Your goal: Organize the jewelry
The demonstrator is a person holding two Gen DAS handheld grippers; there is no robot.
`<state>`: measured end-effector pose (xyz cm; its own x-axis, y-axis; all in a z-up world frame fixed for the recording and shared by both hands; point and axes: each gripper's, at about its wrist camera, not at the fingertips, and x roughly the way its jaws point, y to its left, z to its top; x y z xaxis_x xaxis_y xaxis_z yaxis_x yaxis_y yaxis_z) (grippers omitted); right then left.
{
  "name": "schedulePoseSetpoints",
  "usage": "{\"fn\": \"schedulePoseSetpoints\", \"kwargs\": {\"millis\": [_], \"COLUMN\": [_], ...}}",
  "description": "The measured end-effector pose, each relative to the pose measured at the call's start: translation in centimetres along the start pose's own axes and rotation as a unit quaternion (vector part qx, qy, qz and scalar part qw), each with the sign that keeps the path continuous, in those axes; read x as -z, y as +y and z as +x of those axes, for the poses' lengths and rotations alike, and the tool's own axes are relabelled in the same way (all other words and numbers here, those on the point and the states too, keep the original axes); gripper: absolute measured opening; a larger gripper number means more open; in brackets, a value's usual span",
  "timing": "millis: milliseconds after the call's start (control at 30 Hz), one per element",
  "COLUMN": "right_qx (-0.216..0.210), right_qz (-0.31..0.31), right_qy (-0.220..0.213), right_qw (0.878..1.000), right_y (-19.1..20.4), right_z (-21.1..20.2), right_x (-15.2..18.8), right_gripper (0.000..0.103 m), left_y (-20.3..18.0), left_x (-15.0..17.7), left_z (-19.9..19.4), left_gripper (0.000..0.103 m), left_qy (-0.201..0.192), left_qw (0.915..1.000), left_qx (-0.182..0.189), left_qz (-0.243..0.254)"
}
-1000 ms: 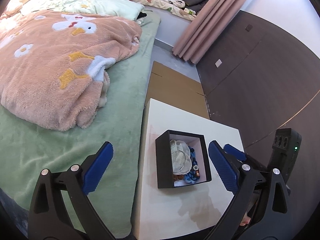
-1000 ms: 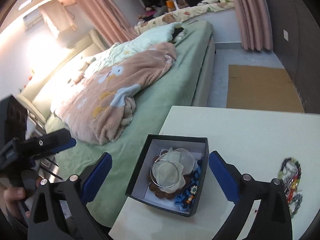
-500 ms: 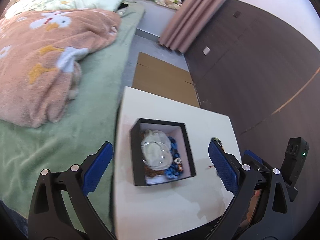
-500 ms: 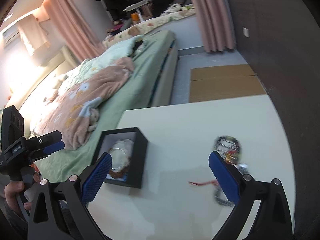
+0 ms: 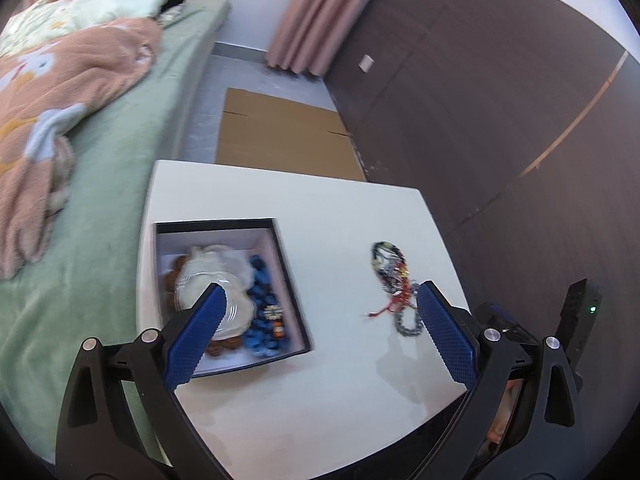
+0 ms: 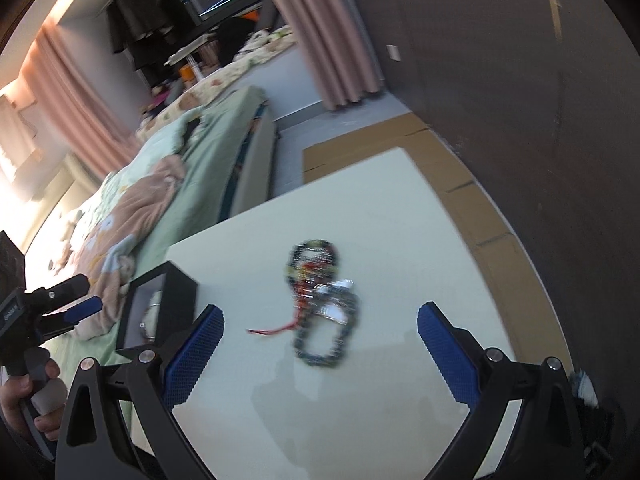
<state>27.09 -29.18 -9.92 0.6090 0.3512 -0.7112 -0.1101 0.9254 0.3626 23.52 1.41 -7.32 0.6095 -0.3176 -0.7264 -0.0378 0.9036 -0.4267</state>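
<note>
A black open box [image 5: 290, 280] sits at the left of the white table [image 5: 340, 216]. It holds a clear bangle on white wrapping, blue beads and brown beads. A tangled pile of bracelets [image 5: 394, 280] with a red cord and a dark chain lies on the table to its right. My left gripper [image 5: 320, 330] is open and empty above the table's near side, between box and pile. My right gripper [image 6: 320, 344] is open and empty, with the bracelet pile [image 6: 320, 300] just beyond its fingertips. The box [image 6: 160, 312] shows at its left.
A bed with a green sheet and pink blanket [image 5: 60, 92] borders the table's left side. Flat cardboard [image 5: 280, 136] lies on the floor beyond the table. A dark wall [image 5: 500, 100] runs along the right. The hand-held left gripper [image 6: 48, 312] appears at the right wrist view's left edge.
Both views have swung right. The box has slid left in each frame and the bracelet pile has come to centre in the right wrist view. Both grippers stay open.
</note>
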Motion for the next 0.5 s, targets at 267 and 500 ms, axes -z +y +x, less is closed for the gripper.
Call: {"fn": "schedulePoseSetpoints", "kwargs": {"millis": [267,500], "right_qx": [0.037,0.049], "right_qz": [0.051,0.084], "right_qy": [-0.002,0.001], "right_qw": [0.998,0.995], "right_y": [-3.3,-4.9], "right_z": [-0.5,-0.2], "right_x": [1.7,1.6], "right_gripper": [0.077,0.062], "left_y": [-4.3,-7.7], "left_x": [-0.5,-0.4], "left_z": [2.7,6.5], "left_gripper": [0.093,0.075], "left_qy": [0.019,0.058], "left_qw": [0.9983,0.9942], "left_qx": [0.023,0.049], "left_qz": [0.049,0.076]}}
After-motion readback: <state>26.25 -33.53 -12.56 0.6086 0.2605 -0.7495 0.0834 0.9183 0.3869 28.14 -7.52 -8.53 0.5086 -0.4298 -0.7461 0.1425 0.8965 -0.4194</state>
